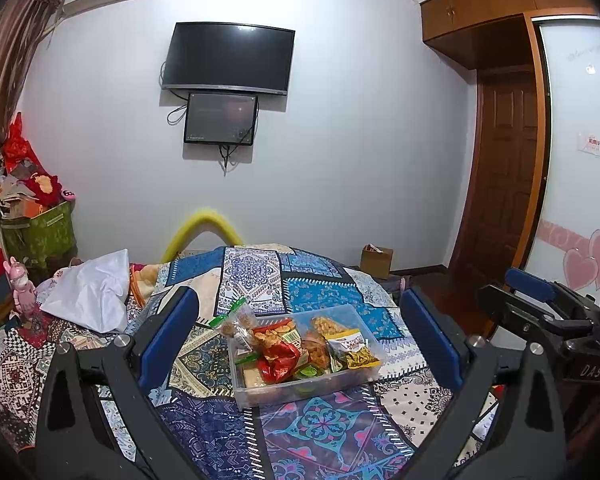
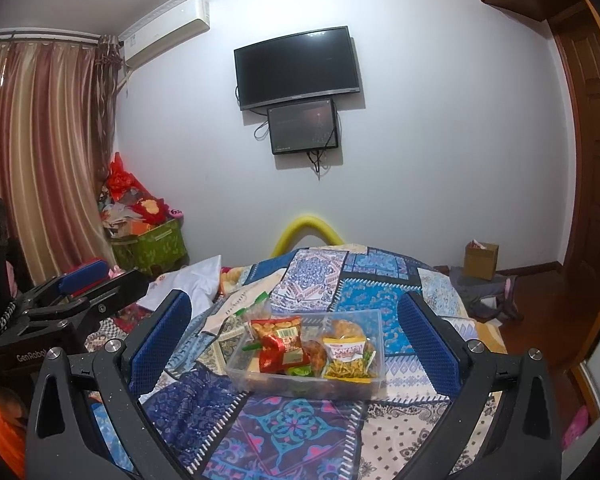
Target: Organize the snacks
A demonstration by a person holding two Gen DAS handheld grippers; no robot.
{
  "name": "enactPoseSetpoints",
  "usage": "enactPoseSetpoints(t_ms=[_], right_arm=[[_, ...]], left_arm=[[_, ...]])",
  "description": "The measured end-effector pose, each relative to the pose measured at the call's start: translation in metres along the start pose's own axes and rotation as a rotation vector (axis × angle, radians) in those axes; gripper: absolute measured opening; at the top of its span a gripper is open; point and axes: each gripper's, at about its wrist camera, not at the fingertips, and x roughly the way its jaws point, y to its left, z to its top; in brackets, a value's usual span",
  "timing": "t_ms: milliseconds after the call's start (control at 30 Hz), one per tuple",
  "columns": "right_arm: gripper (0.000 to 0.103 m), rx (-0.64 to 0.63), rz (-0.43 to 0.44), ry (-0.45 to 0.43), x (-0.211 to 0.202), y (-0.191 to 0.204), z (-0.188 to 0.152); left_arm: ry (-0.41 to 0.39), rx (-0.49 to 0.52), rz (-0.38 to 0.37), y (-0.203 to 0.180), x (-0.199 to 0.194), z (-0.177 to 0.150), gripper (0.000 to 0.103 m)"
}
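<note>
Both grippers wide open, nothing held. Left gripper (image 1: 300, 344) and right gripper (image 2: 296, 344) hang above the near side of the clear plastic box (image 1: 260, 394), fingers framing it, not touching it.

Box sits on the patterned bedspread (image 1: 320, 432), holding most of the snacks:
- red packet (image 1: 278, 354) in the middle of the box, crumpled, riding high on the pile
- yellow packet (image 1: 352, 350) at the box's right end, propped against the wall
- orange snack bag (image 1: 314, 350) between those two
- something green (image 1: 306, 372) low in the box under the red packet, can't tell what
- one clear packet with green top (image 1: 236, 318) at the box's far-left corner; leaning on the rim or lying just outside, can't tell

Task looks nearly done; the corner packet is probably the leftover.

Risks:
- Box is light and on soft bedding, so a push on the rim could tip or slide it.
- Packets are slippery film, so a pinch on an edge may slip out.
- Pile is heaped above the rim, so adding one more could knock the red packet out.
- Both tools close together over the box, so reaching at once could clash.
</note>
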Motion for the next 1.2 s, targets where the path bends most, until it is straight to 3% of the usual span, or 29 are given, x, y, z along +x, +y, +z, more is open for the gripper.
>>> enactPoseSetpoints(t_ms=[1200], right_arm=[[0.103, 0.01, -0.011, 0.022, 0.0067, -0.0047, -0.0015]], left_arm=[[0.009, 0.009, -0.02, -0.0063, 0.0066, -0.0036, 0.102]])
